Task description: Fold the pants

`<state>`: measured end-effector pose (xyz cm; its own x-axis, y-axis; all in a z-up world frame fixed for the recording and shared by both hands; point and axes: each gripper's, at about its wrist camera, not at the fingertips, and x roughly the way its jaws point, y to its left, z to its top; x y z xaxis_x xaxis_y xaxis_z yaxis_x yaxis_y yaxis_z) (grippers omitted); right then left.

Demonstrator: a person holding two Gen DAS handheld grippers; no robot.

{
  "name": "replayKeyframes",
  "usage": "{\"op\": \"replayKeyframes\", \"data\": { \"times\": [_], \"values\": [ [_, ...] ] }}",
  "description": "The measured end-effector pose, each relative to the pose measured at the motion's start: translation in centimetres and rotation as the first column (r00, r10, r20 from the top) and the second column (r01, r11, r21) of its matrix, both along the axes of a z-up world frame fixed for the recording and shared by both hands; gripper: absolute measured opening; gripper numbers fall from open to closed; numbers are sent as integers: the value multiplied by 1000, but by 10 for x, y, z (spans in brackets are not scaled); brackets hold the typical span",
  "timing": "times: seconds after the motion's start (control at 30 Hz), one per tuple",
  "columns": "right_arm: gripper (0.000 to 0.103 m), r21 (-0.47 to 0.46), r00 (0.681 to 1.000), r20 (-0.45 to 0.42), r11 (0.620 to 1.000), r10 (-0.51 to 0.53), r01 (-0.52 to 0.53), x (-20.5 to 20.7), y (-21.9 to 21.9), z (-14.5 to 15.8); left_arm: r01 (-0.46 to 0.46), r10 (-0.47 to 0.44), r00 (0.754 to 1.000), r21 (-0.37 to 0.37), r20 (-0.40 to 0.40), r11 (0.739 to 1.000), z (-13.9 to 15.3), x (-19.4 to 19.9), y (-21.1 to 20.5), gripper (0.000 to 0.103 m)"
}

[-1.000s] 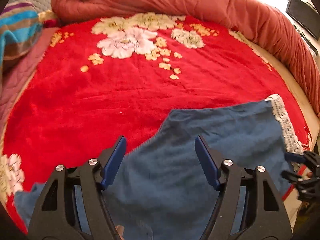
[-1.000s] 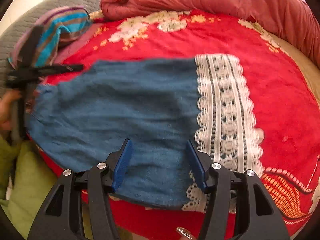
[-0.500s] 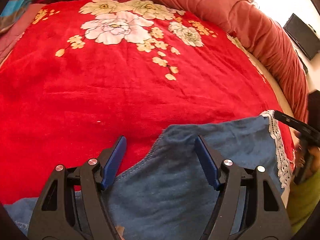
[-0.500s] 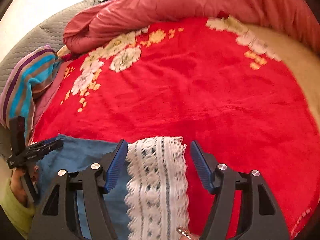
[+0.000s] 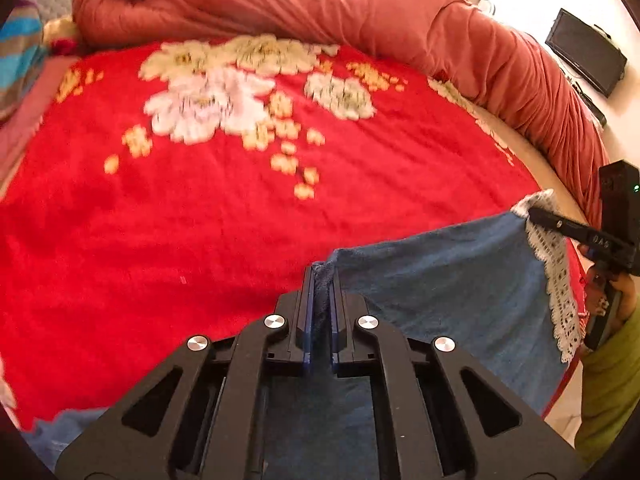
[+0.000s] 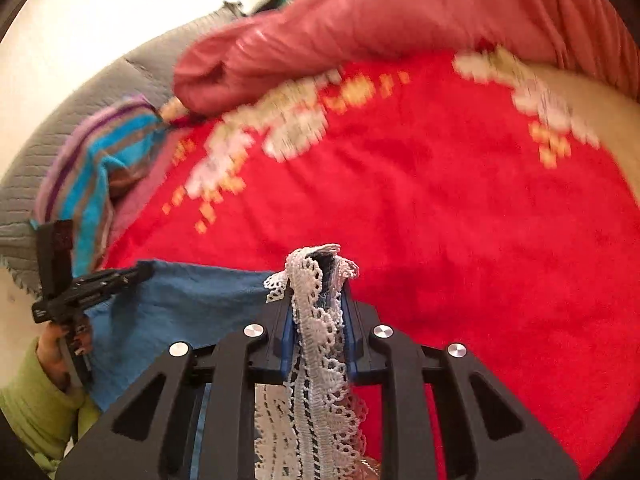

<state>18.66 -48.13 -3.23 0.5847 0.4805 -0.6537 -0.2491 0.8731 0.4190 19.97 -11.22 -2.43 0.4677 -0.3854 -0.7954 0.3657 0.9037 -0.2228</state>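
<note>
While one pair of blue pants [image 5: 440, 280] lies at the near edge of the red flowered blanket [image 5: 200, 220], two tools grip it, one at each end. The left tool [image 5: 320, 292] has its blue pads pressed together on a bunched fold of the pants' plain denim end. The right tool [image 6: 320, 300] is clamped the same way on the white lace trim [image 6: 316, 344] at the other end, with the lace and a sliver of blue cloth squeezed between its pads. The cloth between the two tools stretches along the blanket's near edge.

The left wrist view alone shows a dark screen [image 5: 584, 52] beyond the blanket's far right corner, and the right tool seen from outside, its tip on the lace corner. The right wrist view alone shows a grey quilted headboard [image 6: 80, 120] past the blanket's far left side, and the left tool from outside with a green sleeve [image 6: 32, 396] behind it. Both views show one rolled pink quilt [image 5: 320, 12] along the blanket's far edge and one striped cloth [image 6: 88, 172] at its left.
</note>
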Motion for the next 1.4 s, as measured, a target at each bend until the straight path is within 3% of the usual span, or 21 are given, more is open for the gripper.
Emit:
{"op": "replayKeyframes", "data": {
  "times": [0.1, 0.23, 0.33, 0.43, 0.5, 0.57, 0.6, 0.7, 0.77, 0.8, 0.87, 1.07, 1.23, 1.4],
  "values": [
    [18, -66, 1000, -20, 998, -6, 5, 13, 3, -3, -2, 2, 1000, 16, 9, 1000, 2, 7, -5, 1],
    [20, -210, 994, -107, 978, -19, -4, 31, 15, -33, -22, 23, 1000, 49, -19, 999, -20, 15, -10, 1],
    [23, -241, 992, -118, 971, -37, 8, 34, 19, -46, -31, 33, 999, 62, -31, 998, -35, 15, -8, 5],
    [33, -267, 993, -103, 963, -65, 35, 32, 17, -47, -26, 27, 999, 16, -39, 1000, -41, 14, 0, 7],
    [48, -307, 992, -71, 949, -102, 76, 27, 15, -42, -25, 24, 999, -8, -44, 1000, -39, 14, 4, 13],
    [53, -325, 990, -21, 938, -137, 123, 17, 7, -33, -54, 54, 998, 4, -35, 999, -33, 11, 13, 32],
    [58, -327, 989, -7, 935, -150, 140, 14, 5, -29, -67, 67, 997, 5, -30, 998, -29, 9, 17, 35],
    [61, -337, 980, 53, 920, -193, 200, -8, -2, -13, -114, 113, 993, 17, 18, 993, -10, -6, 35, 39],
    [65, -326, 976, 82, 920, -200, 216, -28, -6, -4, -123, 123, 991, 1, 51, 992, 2, -16, 44, 60],
    [70, -320, 975, 91, 921, -201, 220, -36, -7, -1, -123, 124, 990, -13, 68, 992, 9, -23, 48, 63],
    [72, -316, 973, 106, 920, -207, 230, -53, -9, 4, -111, 113, 988, -28, 103, 993, 21, -40, 54, 70],
    [72, -291, 974, 132, 932, -186, 218, -99, 0, 13, -109, 99, 979, 43, 178, 993, 33, -94, 53, 85],
    [72, -313, 987, 137, 942, -83, 122, -120, 38, 9, -142, 125, 980, 99, 156, 985, 22, -117, 56, 93],
    [72, -318, 994, 110, 948, 25, 12, -126, 82, 4, -170, 157, 982, 130, 106, 977, 11, -126, 55, 93]
  ]
}}
